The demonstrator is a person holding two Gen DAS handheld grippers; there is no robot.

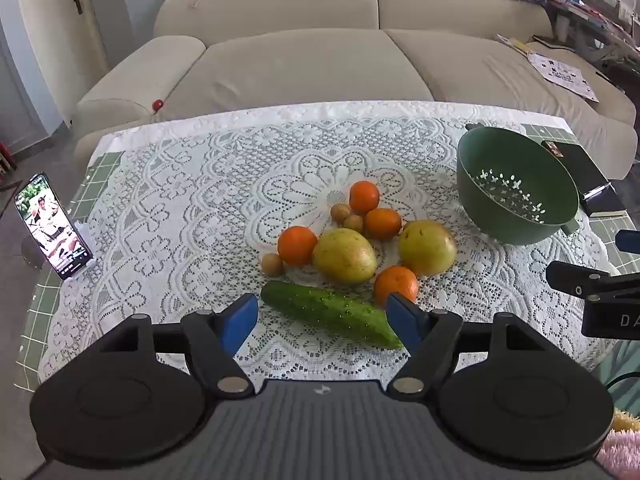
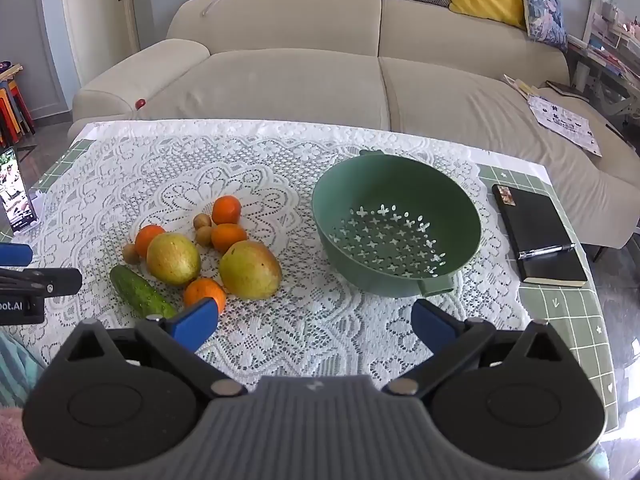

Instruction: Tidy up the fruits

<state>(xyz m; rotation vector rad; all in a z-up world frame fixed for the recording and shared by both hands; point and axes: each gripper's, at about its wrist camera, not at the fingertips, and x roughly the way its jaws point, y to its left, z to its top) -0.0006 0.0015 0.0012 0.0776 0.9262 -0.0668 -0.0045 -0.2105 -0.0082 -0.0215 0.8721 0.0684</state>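
A: How does the left gripper (image 1: 322, 322) stand?

B: Its blue fingers (image 1: 239, 322) are spread wide with nothing between them. The cucumber (image 1: 334, 314) lies on the lace cloth (image 1: 180, 184) just ahead of the tips, slanting across the gap toward the right finger.

A: And the fruit?

B: Just beyond the cucumber. Two yellow-green pears (image 1: 345, 255) sit side by side, an orange (image 1: 396, 285) just in front of them and another orange (image 1: 297, 245) touching the left pear. Two more oranges and some small brown fruits (image 1: 347, 218) cluster farther back.

A: The right gripper (image 2: 314, 326)?

B: Also wide apart and holding nothing. The green colander (image 2: 396, 224) sits ahead of it, slightly right of centre, with nothing inside. The fruit pile is ahead and to the left; one orange (image 2: 205, 291) lies just past the left finger (image 2: 194, 324).

A: Anything else nearby?

B: A black notebook (image 2: 540, 236) with a pen (image 2: 546, 251) on it lies to the right of the colander. A phone (image 1: 52, 226) stands propped far to the left of the left gripper.
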